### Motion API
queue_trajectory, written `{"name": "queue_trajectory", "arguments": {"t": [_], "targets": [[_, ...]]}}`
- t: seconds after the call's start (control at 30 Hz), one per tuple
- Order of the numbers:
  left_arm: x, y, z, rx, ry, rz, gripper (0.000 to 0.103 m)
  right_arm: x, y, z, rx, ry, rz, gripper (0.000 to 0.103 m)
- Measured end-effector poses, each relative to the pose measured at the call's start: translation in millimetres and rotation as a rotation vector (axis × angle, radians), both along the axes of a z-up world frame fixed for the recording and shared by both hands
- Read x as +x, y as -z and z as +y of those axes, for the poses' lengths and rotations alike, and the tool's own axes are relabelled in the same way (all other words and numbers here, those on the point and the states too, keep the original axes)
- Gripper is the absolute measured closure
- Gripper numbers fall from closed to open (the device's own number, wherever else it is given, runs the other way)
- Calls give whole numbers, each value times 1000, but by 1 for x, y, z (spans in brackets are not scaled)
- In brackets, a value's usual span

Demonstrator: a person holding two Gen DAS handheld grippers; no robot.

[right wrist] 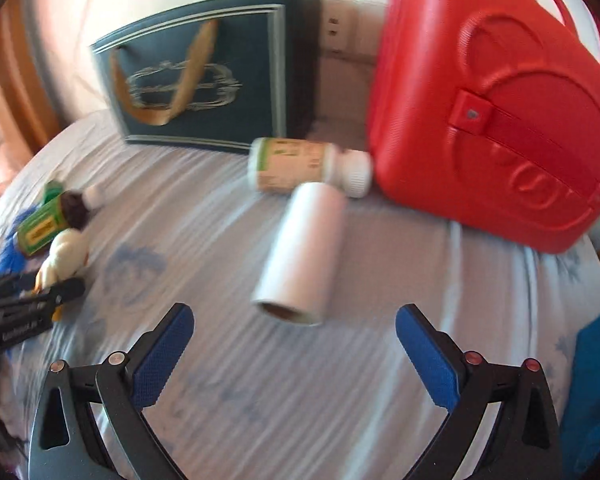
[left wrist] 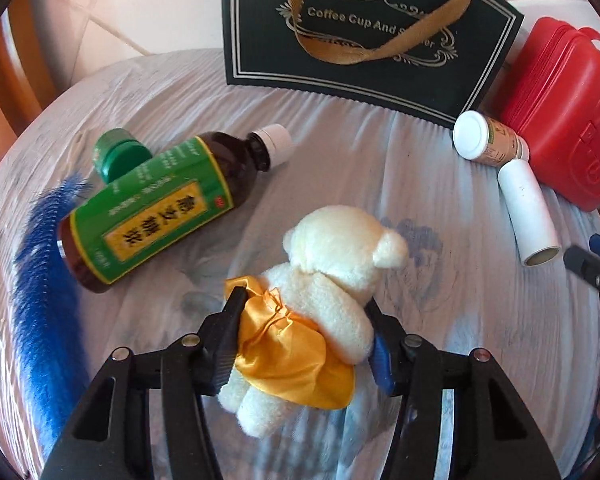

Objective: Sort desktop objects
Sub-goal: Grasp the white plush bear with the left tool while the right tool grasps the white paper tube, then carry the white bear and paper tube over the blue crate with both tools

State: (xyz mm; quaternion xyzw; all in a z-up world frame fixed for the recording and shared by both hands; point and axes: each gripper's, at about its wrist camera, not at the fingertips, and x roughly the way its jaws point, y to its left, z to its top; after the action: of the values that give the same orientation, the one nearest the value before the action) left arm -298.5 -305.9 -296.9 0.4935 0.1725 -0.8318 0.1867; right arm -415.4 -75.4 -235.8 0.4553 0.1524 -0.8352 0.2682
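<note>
Each claw (right wrist: 294,344) has black arms, blue textured pads (right wrist: 162,354), and round metal screws.

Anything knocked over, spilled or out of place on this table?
No spill visible. The brown syrup bottle and the white pill bottle both lie on their sides, capped. The left gripper is clamped on the teddy bear.

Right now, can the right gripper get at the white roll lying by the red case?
Probably yes. The right gripper is open and empty, and the white roll lies just ahead of it on bare cloth, open end facing it.
</note>
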Motion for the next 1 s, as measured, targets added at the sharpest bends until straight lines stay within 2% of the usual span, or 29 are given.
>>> {"name": "queue_trajectory", "arguments": {"t": [0.1, 0.17, 0.2, 0.4, 0.43, 0.47, 0.5, 0.53, 0.7, 0.83, 1.0], "targets": [[-12, 1, 5, -30, 18, 6, 49, -27, 12, -1, -6, 58, -44, 2], [-23, 1, 6, -30, 27, 17, 49, -39, 22, -7, -5, 70, -72, 17], [-30, -1, 7, -31, 34, 29, 50, -44, 26, -10, -1, 76, -80, 19], [-71, -10, 16, -55, 64, 75, 50, -62, 37, -29, 11, 84, -90, 23], [-76, -10, 17, -56, 66, 75, 50, -64, 39, -31, 17, 82, -91, 31], [-79, -9, 19, -57, 72, 72, 53, -67, 42, -34, 31, 79, -94, 43], [-81, -9, 21, -60, 76, 70, 54, -68, 46, -35, 41, 76, -102, 52], [-81, -11, 23, -66, 80, 74, 54, -69, 48, -36, 45, 78, -110, 56], [-63, -29, 32, -90, 93, 105, 55, -50, 32, -29, 10, 66, -70, 57], [-38, -59, 40, -81, 87, 162, 56, -20, -2, -22, -16, 55, -13, 57], [5, -107, 55, -109, 96, 237, 56, 29, -50, -11, -68, 58, 57, 57]]}}
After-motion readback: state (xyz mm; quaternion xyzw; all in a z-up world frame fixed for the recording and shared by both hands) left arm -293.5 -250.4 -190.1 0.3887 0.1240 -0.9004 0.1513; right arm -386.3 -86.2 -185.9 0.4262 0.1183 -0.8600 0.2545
